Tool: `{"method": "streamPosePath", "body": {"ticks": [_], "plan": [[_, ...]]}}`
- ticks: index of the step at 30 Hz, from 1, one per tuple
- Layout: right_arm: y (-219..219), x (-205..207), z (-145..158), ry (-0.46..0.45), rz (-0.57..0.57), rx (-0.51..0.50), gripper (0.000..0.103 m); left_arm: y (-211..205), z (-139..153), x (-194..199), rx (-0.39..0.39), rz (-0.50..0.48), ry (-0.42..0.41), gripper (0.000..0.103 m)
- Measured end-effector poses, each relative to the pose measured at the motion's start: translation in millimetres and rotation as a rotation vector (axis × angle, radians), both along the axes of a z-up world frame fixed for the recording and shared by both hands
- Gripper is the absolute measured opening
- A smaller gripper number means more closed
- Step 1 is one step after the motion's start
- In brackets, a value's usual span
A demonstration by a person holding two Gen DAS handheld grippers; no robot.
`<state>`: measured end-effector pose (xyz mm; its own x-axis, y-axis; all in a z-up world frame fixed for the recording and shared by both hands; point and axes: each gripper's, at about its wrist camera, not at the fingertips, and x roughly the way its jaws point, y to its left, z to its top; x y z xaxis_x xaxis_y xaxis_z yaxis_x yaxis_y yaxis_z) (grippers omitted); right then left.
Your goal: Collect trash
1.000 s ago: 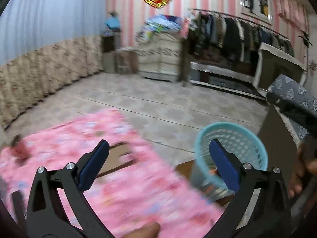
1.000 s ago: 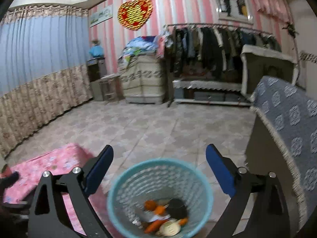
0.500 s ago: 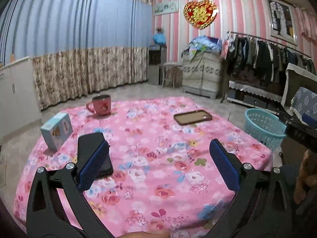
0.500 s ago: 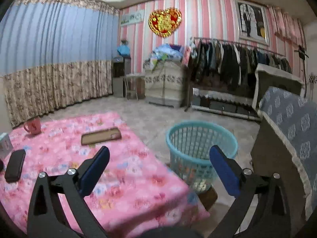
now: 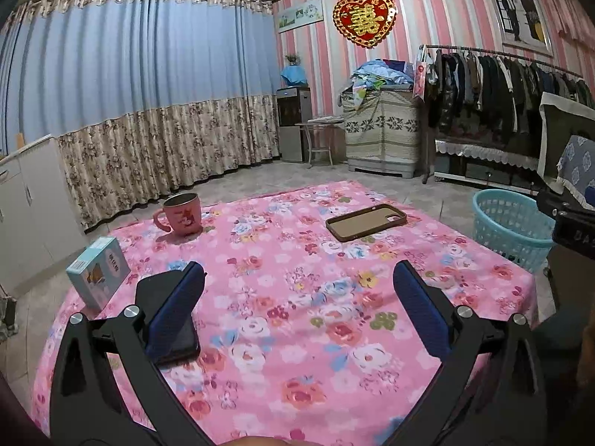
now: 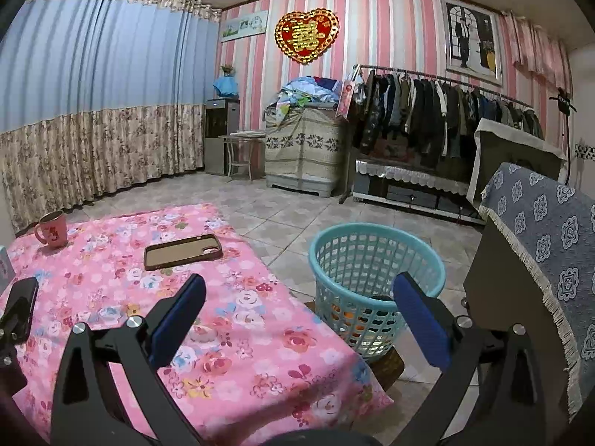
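A turquoise plastic basket [image 6: 375, 282] stands on a low stool right of the table, with orange scraps showing through its lower wall; it also shows in the left wrist view [image 5: 509, 223]. My left gripper [image 5: 297, 297] is open and empty over the pink floral tablecloth [image 5: 297, 260]. My right gripper [image 6: 297, 308] is open and empty above the table's right edge, left of the basket. No loose trash shows on the cloth.
On the table lie a brown phone case [image 5: 366, 221], a pink mug [image 5: 182, 215], a light-blue box [image 5: 98, 269] and a black phone [image 5: 171, 319]. A cabinet with a grey patterned cover [image 6: 539, 260] stands right of the basket. Tiled floor lies beyond.
Both grippers have swung left and pulled back from the basket toward the table. The right view no longer looks down into the basket. Both stay open.
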<state>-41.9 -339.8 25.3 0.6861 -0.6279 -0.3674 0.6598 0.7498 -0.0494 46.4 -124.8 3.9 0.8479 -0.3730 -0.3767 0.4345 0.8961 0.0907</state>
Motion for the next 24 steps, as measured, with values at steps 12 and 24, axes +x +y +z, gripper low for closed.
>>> {"method": "streamPosePath", "body": {"ticks": [12,24], "plan": [[-16,5,-6,0.031,0.001,0.076,0.099,2,-8,3,-0.004,0.002,0.049,0.098],[-11,6,-3,0.034,0.014,0.052,0.099,7,-8,6,-0.029,0.022,0.058,0.098]]}}
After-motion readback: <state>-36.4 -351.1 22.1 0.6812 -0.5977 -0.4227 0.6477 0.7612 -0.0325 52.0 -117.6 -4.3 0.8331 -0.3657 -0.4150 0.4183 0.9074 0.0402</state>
